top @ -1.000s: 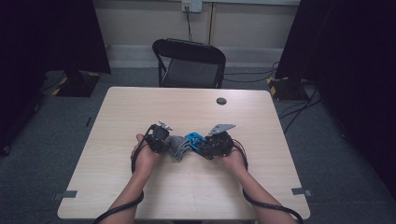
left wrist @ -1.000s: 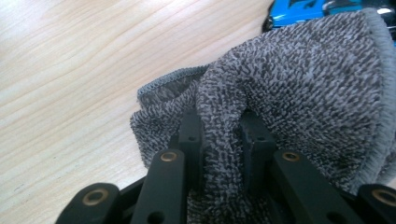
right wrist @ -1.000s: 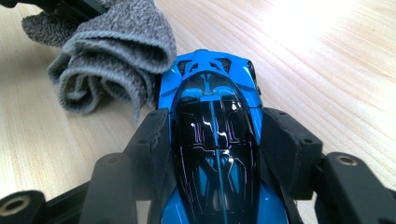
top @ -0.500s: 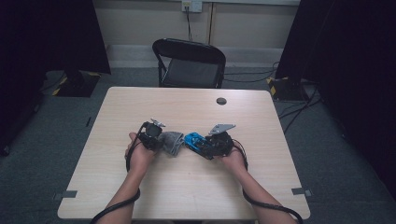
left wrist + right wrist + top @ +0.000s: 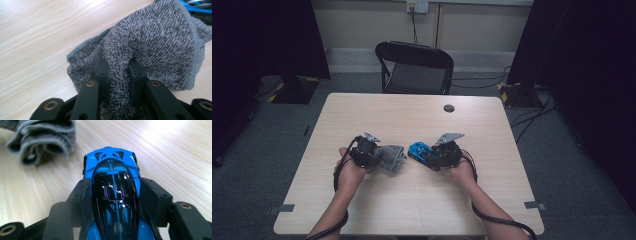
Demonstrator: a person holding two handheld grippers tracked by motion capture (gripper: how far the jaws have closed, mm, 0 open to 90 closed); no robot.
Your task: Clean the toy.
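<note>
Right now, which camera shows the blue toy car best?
The right gripper view: the blue toy car sits close up between the right gripper jaws, its glossy roof clear. The high view shows it small; the left gripper view catches just a blue edge.

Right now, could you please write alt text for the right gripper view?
The right gripper is shut on a blue toy car with a glossy black roof, over a pale wooden table. A bunched grey cloth lies at upper left.

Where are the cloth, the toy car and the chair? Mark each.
cloth (image 5: 160, 42), left gripper view, on its grey pile.
toy car (image 5: 115, 192), right gripper view, on its dark canopy.
chair (image 5: 414, 55), high view, on its backrest.
</note>
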